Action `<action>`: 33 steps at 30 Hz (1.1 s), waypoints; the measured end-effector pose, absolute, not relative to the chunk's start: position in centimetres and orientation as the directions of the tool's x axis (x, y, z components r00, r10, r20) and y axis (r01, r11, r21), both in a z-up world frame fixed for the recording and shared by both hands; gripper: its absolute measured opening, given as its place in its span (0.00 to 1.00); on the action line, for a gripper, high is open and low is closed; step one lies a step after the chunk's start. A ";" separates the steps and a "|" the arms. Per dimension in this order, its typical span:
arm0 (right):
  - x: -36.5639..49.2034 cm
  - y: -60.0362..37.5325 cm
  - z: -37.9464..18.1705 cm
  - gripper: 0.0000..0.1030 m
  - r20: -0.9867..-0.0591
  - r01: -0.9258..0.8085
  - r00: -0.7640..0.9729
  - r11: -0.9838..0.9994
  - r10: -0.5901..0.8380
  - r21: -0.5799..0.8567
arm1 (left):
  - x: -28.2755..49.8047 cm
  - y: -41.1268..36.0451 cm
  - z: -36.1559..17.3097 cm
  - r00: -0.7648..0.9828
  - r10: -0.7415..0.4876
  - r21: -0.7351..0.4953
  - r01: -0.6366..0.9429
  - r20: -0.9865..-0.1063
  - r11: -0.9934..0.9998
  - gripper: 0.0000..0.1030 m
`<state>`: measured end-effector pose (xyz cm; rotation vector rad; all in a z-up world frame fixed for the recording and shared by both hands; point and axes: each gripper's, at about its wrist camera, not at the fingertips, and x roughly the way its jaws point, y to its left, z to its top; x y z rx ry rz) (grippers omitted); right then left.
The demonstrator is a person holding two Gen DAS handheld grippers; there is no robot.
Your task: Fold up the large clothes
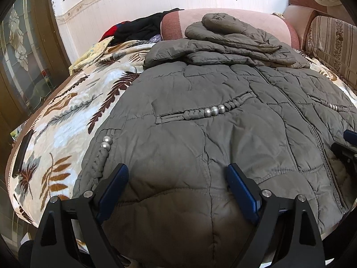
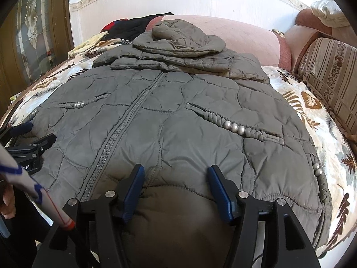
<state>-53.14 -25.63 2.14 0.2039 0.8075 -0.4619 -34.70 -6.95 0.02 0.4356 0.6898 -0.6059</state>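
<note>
Left gripper (image 1: 176, 189): jaws apart, empty, poised over near hem of coat (image 1: 223, 116), left of zip. Right gripper (image 2: 176, 189): jaws apart, empty, over same hem, right of zip (image 2: 125, 131). Contact with fabric not determinable.

Coat: grey quilted, front up, zipped, flat on leaf-print blanket (image 1: 67, 102). Long axis running near to far, directly away from both grippers; hem nearest, sleeves (image 2: 189, 62) already folded across chest, hood (image 2: 185, 35) farthest against pink bolster (image 2: 250, 42). Beaded pockets (image 1: 214, 110) either side of zip. Each gripper equally near its own hem corner; likely next move a pinch at hem and carry toward hood.

Dark clothes (image 1: 142, 26) far left.

Writing: partial ".AI" on left gripper body in right view; otherwise none legible.
</note>
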 end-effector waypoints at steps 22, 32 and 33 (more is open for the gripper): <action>-64.5 -37.0 5.7 0.69 -0.698 0.793 0.543 0.557 -0.466 0.245 | -35.1 -6.2 0.2 0.611 -0.388 0.164 0.654 -0.691 0.738 0.87; -69.1 -40.4 3.7 0.72 -0.723 0.800 0.581 0.423 -0.373 0.425 | -28.7 1.6 2.4 0.592 -0.401 -0.104 0.470 -0.699 0.877 0.86; -69.7 -40.6 3.5 0.73 -0.721 0.797 0.588 0.412 -0.367 0.441 | -28.0 2.0 1.8 0.571 -0.393 -0.126 0.450 -0.721 0.884 0.86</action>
